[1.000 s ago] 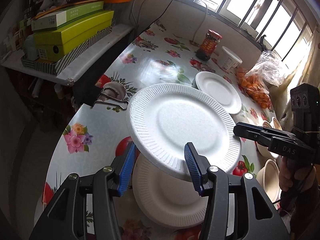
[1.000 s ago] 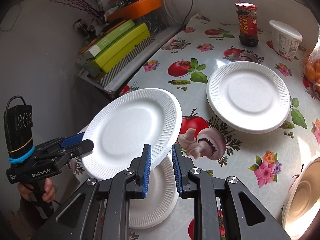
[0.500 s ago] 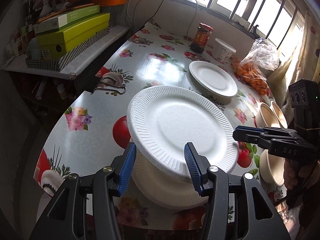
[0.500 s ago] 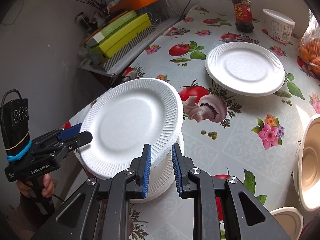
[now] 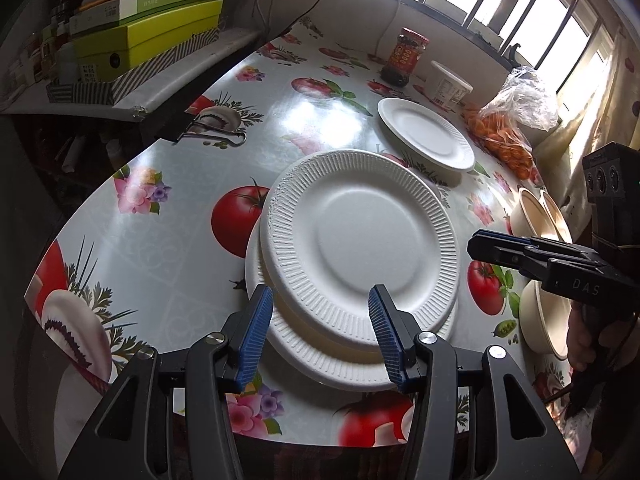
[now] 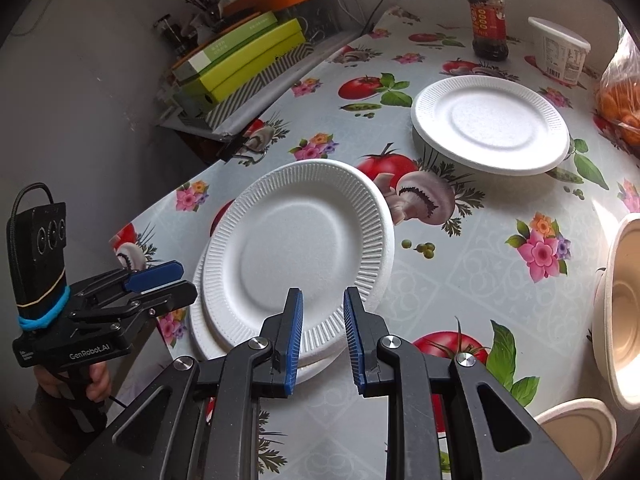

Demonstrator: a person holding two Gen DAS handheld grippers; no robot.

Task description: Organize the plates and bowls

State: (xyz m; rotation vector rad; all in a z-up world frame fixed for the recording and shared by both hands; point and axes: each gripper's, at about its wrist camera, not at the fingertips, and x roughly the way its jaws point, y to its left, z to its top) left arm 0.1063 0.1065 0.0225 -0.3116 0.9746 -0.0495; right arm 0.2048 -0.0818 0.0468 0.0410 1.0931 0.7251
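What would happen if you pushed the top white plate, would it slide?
Probably yes. The top plate looks like thin foam, so likely very light. It already sits off-centre on the plate beneath, so a nudge could skid it sideways. Its ribbed rim might bend or dent if pinched hard.

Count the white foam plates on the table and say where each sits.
3: the top white ribbed foam plate lies on a second white foam plate at the near table edge; a third white foam plate sits farther back, near the jar. More could be hidden within the stack.
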